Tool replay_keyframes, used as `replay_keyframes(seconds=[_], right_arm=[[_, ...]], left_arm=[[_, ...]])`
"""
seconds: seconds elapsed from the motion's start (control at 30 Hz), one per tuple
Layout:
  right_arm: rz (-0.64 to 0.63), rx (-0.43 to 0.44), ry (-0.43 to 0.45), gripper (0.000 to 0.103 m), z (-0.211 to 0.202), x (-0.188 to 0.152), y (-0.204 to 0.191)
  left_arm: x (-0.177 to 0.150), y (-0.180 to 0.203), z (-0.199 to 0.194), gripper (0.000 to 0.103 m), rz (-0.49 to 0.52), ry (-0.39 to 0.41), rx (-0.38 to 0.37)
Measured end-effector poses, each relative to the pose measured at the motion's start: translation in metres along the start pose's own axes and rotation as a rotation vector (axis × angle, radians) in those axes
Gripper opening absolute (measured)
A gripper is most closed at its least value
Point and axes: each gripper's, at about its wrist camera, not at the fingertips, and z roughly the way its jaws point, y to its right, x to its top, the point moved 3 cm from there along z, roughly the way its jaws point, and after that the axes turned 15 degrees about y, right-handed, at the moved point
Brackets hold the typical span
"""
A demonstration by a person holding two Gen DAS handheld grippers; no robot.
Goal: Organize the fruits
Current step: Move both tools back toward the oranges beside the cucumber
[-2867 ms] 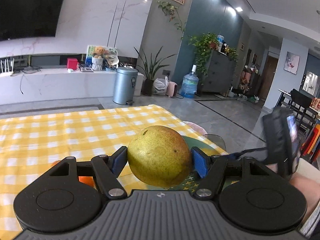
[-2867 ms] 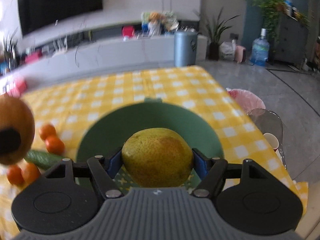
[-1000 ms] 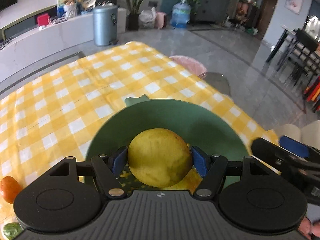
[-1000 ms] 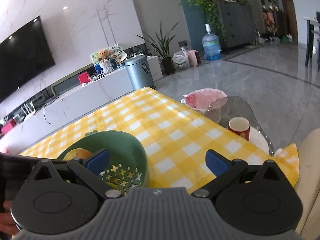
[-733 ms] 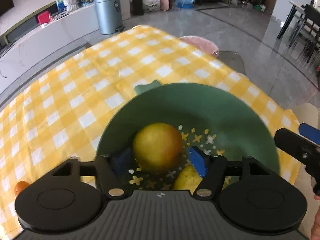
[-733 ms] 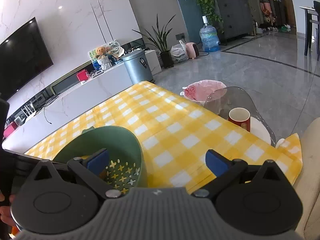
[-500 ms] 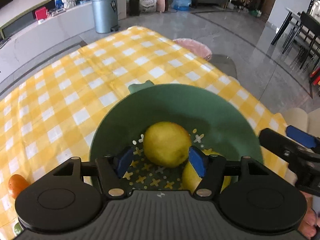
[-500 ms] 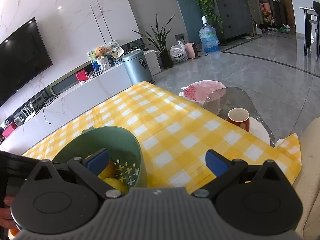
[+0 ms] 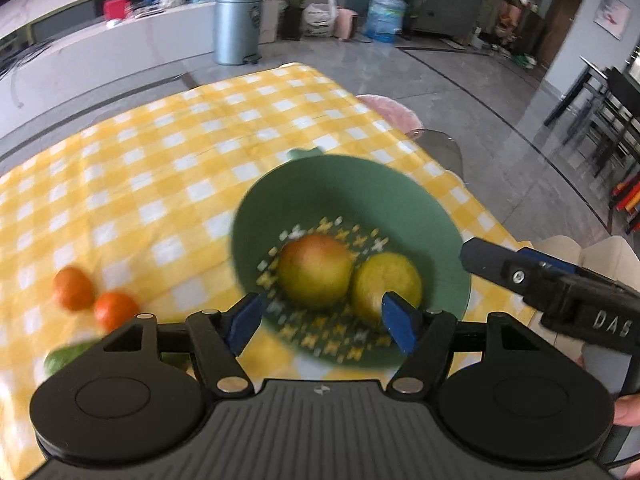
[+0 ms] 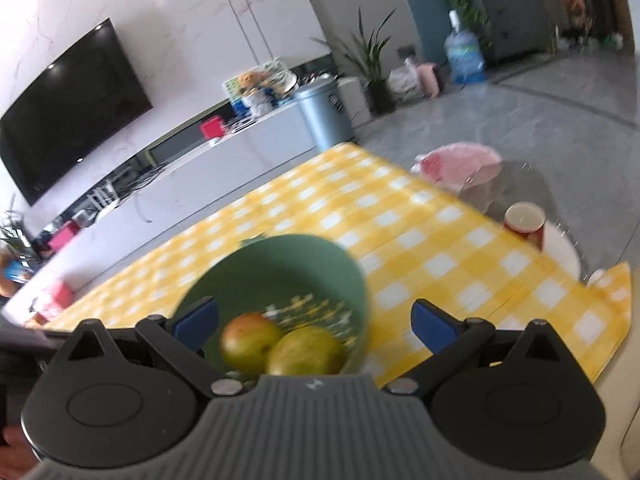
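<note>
Only the left wrist view showed two small oranges [image 9: 94,300] and a green vegetable [image 9: 66,358] lying on the yellow checked cloth [image 9: 160,168] left of the green colander [image 9: 400,196]; only the right wrist view caught a red cup [image 10: 524,220] beyond the table edge. The left gripper [image 9: 320,322] was opening, its jaws apart and empty above the colander. The right gripper [image 10: 314,320] stood wide and held nothing. Two yellow-green pears [image 9: 316,272], one blushed red, lay touching inside the colander.
</note>
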Motion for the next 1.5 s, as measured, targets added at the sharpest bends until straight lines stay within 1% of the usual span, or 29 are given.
replay_keyframes(seconds=[0.1, 0.17, 0.23, 0.33, 0.37, 0.47, 0.63, 0.73, 0.8, 0.9, 0.97, 1.03, 1.07, 1.17, 1.2, 1.23, 1.27, 1.33, 1.4, 1.47, 1.5], right_arm=[[-0.004, 0.013, -0.061, 0.099, -0.006, -0.003, -0.012], [-0.032, 0.025, -0.114, 0.099, -0.011, -0.010, -0.023], [-0.065, 0.031, -0.113, 0.099, -0.019, -0.018, -0.035], [-0.130, 0.040, -0.053, 0.098, -0.031, -0.029, -0.054], [-0.151, 0.046, -0.050, 0.098, -0.034, -0.032, -0.061], [-0.196, 0.097, -0.071, 0.095, -0.039, -0.040, -0.087], [-0.251, 0.155, -0.129, 0.094, -0.041, -0.053, -0.131], [-0.279, 0.204, -0.162, 0.089, -0.044, -0.069, -0.155], [-0.276, 0.240, -0.205, 0.087, -0.043, -0.081, -0.167], [-0.297, 0.238, -0.244, 0.081, -0.039, -0.099, -0.180], [-0.320, 0.232, -0.260, 0.071, -0.035, -0.109, -0.184], [-0.322, 0.217, -0.288, 0.047, -0.030, -0.117, -0.183], [-0.315, 0.209, -0.302, 0.043, -0.027, -0.119, -0.182], [-0.317, 0.160, -0.326, 0.038, -0.016, -0.125, -0.177], [-0.317, 0.146, -0.332, 0.034, -0.012, -0.127, -0.175], [-0.296, 0.146, -0.342, 0.027, -0.008, -0.128, -0.172], [-0.237, 0.155, -0.365, 0.024, -0.004, -0.130, -0.168], [-0.127, 0.162, -0.390, 0.014, 0.001, -0.132, -0.162], [-0.082, 0.182, -0.390, 0.013, 0.006, -0.134, -0.166], [-0.097, 0.196, -0.382, 0.013, 0.010, -0.134, -0.179], [-0.113, 0.199, -0.379, 0.016, 0.013, -0.135, -0.186]], left_arm=[[-0.007, -0.007, -0.022, 0.081, -0.004, 0.004, 0.040], [-0.013, -0.011, -0.038, 0.081, -0.008, 0.012, 0.054], [-0.020, -0.016, -0.056, 0.081, -0.020, 0.021, 0.065], [-0.032, -0.027, -0.080, 0.081, -0.037, 0.034, 0.079], [-0.037, -0.031, -0.088, 0.081, -0.045, 0.037, 0.086], [-0.051, -0.046, -0.108, 0.081, -0.080, 0.046, 0.121], [-0.078, -0.076, -0.137, 0.081, -0.147, 0.064, 0.190], [-0.097, -0.097, -0.148, 0.081, -0.194, 0.070, 0.236], [-0.109, -0.111, -0.152, 0.081, -0.234, 0.070, 0.261], [-0.122, -0.131, -0.154, 0.081, -0.293, 0.070, 0.277], [-0.131, -0.142, -0.153, 0.081, -0.309, 0.075, 0.278], [-0.141, -0.152, -0.149, 0.080, -0.315, 0.075, 0.276], [-0.147, -0.158, -0.148, 0.080, -0.318, 0.077, 0.270], [-0.158, -0.168, -0.143, 0.080, -0.353, 0.071, 0.236], [-0.161, -0.172, -0.141, 0.080, -0.378, 0.066, 0.224], [-0.164, -0.175, -0.140, 0.080, -0.400, 0.065, 0.214], [-0.166, -0.178, -0.138, 0.080, -0.423, 0.065, 0.205], [-0.169, -0.182, -0.135, 0.080, -0.455, 0.070, 0.204], [-0.170, -0.185, -0.134, 0.080, -0.462, 0.090, 0.219], [-0.170, -0.188, -0.132, 0.080, -0.442, 0.143, 0.239], [-0.169, -0.188, -0.131, 0.080, -0.418, 0.166, 0.259]])
